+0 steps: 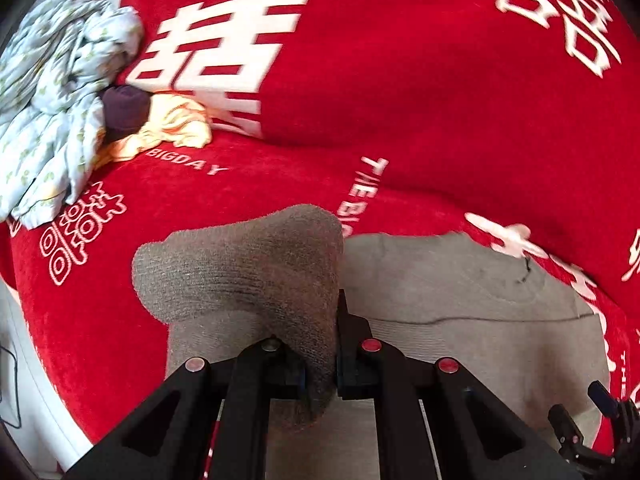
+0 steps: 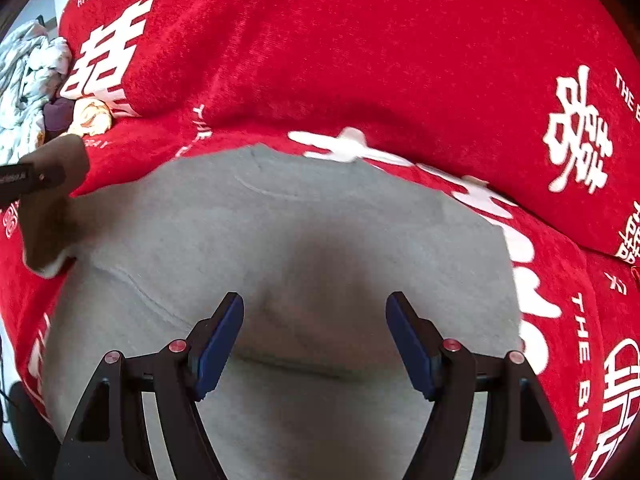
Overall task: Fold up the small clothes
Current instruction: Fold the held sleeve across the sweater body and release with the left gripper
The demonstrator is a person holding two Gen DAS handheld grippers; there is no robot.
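A grey garment [image 1: 460, 312] lies flat on the red blanket [image 1: 400, 100]. My left gripper [image 1: 320, 376] is shut on the garment's ribbed cuff [image 1: 248, 268] and holds it lifted over the garment's left edge. In the right wrist view the grey garment [image 2: 280, 240] fills the middle. My right gripper [image 2: 316, 340] is open just above it, with blue pads [image 2: 218, 344] on either side of a soft crease. The left gripper [image 2: 28, 178] with the lifted cuff [image 2: 52, 200] shows at that view's left edge.
A crumpled pale blue floral cloth [image 1: 60, 92], a dark purple item [image 1: 124, 110] and a yellow-orange cloth [image 1: 176, 124] lie at the far left on the red blanket, which bears white characters. A pale floor [image 1: 28, 360] lies beyond the bed's left edge.
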